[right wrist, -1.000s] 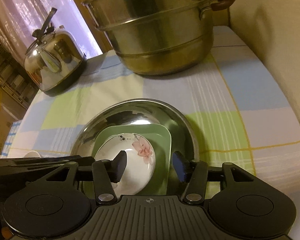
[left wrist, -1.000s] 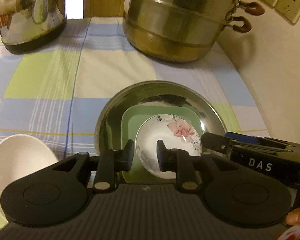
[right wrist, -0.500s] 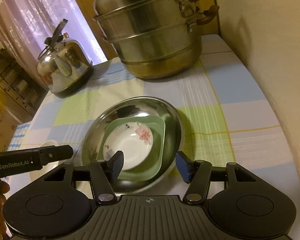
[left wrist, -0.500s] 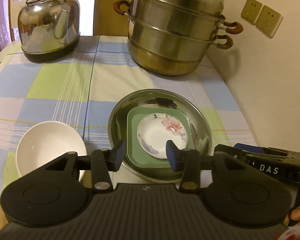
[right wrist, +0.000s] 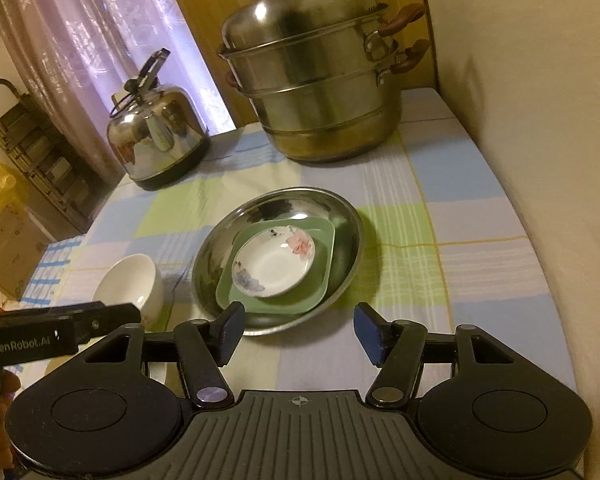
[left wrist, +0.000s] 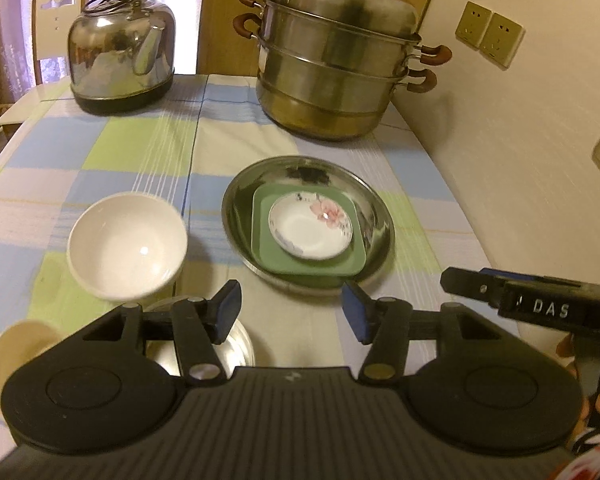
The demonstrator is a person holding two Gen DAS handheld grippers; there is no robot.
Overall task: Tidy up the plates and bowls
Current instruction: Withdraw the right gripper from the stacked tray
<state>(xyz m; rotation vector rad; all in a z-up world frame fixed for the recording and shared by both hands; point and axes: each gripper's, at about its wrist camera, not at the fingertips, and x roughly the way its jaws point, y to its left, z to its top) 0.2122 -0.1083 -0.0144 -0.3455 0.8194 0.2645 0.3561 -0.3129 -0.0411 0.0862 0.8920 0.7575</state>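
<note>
I see my left gripper point(left wrist: 291, 312) with its tongs spread wide and nothing between them, held above the tablecloth point(left wrist: 140, 152) short of the stack. My right gripper point(right wrist: 299, 334) is the same: wide apart, holding nothing, just short of the steel dish's near rim.

The stack sits mid-table: the steel dish point(left wrist: 374, 204) at the bottom, the green plate point(left wrist: 340, 262) inside it, the flowered saucer point(left wrist: 310, 228) on top. The green plate is squarish; in my left view it lies a little skewed in the dish, one corner toward my left gripper. The saucer is round, lying flat, its pink flower on the far right side.

The white bowl point(left wrist: 126, 246) stands upright, mouth up, left of the steel dish and apart from it. Near my left finger I see a small steel bowl point(left wrist: 236, 346), partly hidden. A cream disc point(left wrist: 10, 350) shows at the far left edge; I cannot tell what it is.

The kettle point(left wrist: 122, 56) and the steamer pot point(left wrist: 336, 64) stand at the table's far end.
</note>
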